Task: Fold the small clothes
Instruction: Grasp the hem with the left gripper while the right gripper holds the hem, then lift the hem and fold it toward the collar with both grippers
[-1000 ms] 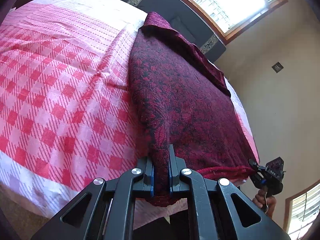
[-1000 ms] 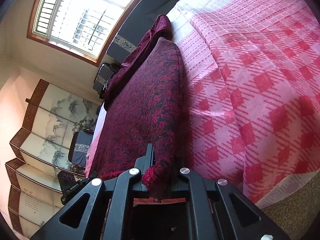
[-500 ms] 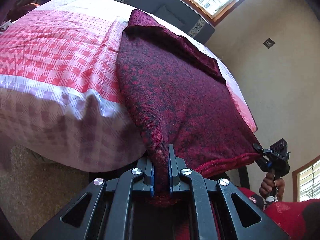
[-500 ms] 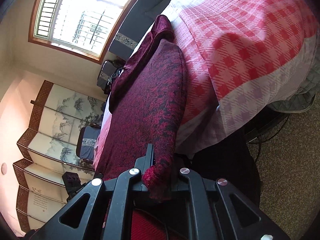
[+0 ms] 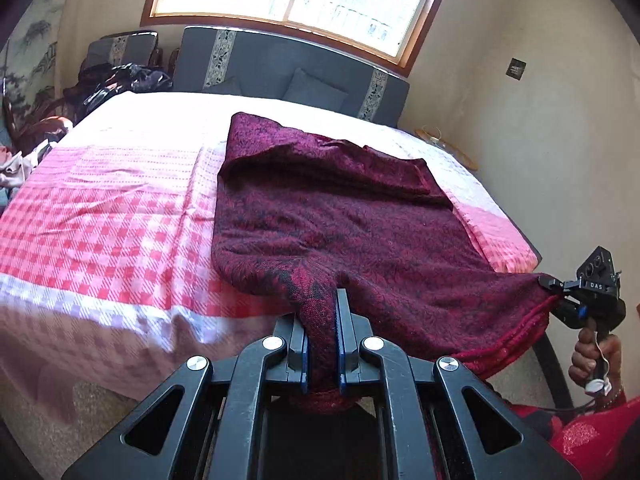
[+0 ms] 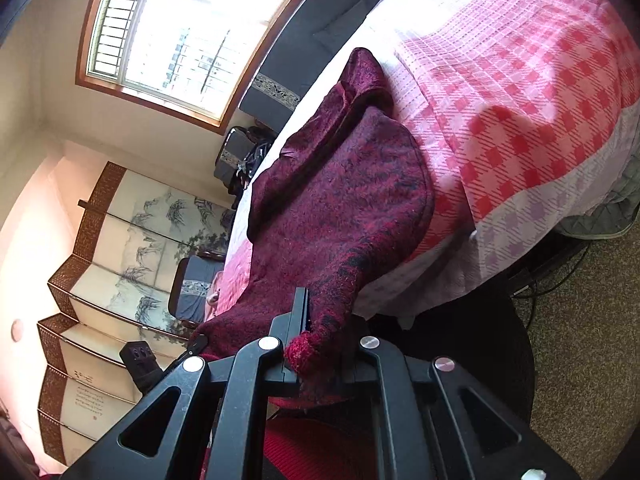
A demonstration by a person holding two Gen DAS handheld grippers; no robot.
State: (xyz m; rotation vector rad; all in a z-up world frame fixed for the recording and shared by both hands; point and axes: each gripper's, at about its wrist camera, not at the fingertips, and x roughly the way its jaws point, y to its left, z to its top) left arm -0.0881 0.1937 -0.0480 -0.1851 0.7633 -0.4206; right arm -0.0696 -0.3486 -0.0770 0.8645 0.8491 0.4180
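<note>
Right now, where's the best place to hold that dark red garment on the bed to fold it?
The near hem corners, from the foot of the bed. The left gripper and right gripper are each shut on one, stretching the dark red garment flat between them, ready to carry toward its folded-over far end.

Dark red knit garment (image 5: 340,216) spread on bed, near hem lifted.
</note>
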